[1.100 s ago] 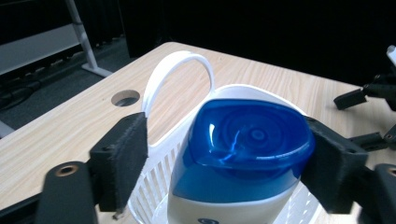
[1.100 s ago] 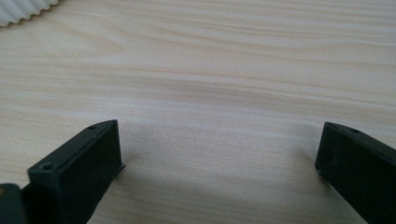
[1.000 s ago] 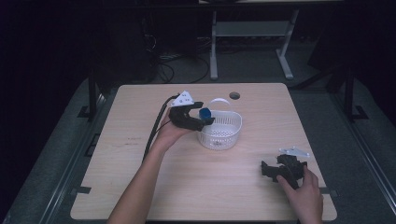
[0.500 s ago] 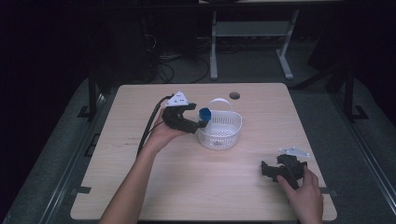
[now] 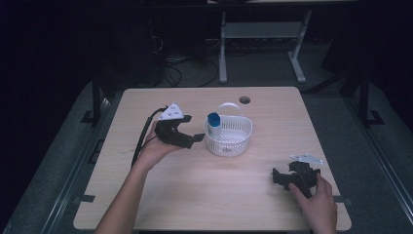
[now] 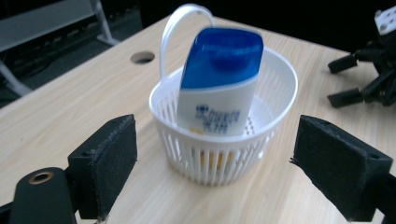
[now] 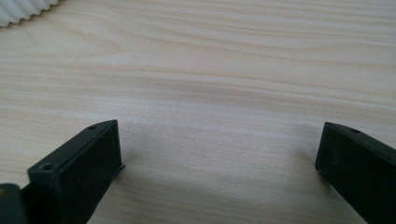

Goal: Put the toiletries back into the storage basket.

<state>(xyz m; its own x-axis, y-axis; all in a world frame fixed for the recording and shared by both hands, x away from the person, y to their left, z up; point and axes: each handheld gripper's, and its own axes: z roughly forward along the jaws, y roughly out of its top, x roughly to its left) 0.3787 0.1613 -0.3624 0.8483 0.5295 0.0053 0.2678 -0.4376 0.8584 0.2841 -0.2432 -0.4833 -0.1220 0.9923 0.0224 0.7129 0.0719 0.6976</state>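
Our left tool point(image 5: 192, 138), jaws wide, sits beside the white slatted plastic basket point(image 6: 224, 154); the blue-capped white bottle point(image 6: 219, 84) seems to lean and may topple if nudged.

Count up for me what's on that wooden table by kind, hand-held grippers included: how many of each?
White slatted basket: 1
Blue-capped white bottle, standing in the basket: 1
Hand-held grippers: 2, the left gripper beside the basket and the right gripper near the table's front corner, both with jaws apart
Total: 4
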